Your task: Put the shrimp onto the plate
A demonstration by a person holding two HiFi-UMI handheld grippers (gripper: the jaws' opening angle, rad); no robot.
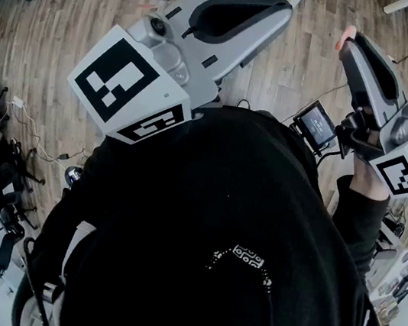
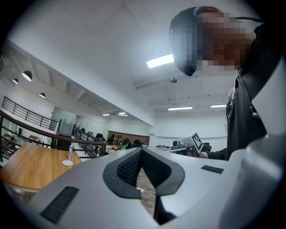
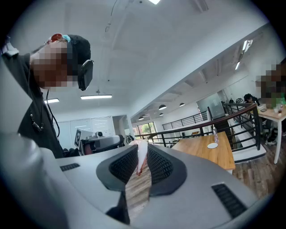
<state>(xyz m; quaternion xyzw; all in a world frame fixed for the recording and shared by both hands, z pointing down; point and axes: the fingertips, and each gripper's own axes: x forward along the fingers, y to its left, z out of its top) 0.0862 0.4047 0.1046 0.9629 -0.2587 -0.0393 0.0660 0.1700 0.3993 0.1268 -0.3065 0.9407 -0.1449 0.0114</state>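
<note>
Shrimp (image 3: 141,157), pale pink with a reddish end, is clamped between the dark ribbed pads (image 3: 123,164) of your right gripper (image 1: 349,43). It stands on end between the pads, and its top pokes out just past the fingertips. In the head view that pink tip shows at the gripper's upper end.

Your left gripper (image 1: 285,9) holds nothing. Its fingertips meet, and only a narrow gap opens lower down between the pads, with wood floor (image 1: 74,13) showing through it.

You hold both grippers raised in front of your black top (image 1: 215,238), left and right of it, both angled up and away from you. The marker cube (image 1: 407,161) of the right gripper sits at your right hand (image 1: 368,174).

Both gripper views look across a large bright room with a white ceiling and strip lights (image 2: 160,61). A wooden table (image 3: 210,151) stands well away from you, beside a dark railing (image 3: 201,127). On the table are a small white round thing (image 3: 212,145) and a small bottle (image 3: 215,134); it is too far off to tell whether the round thing is a plate.
</note>
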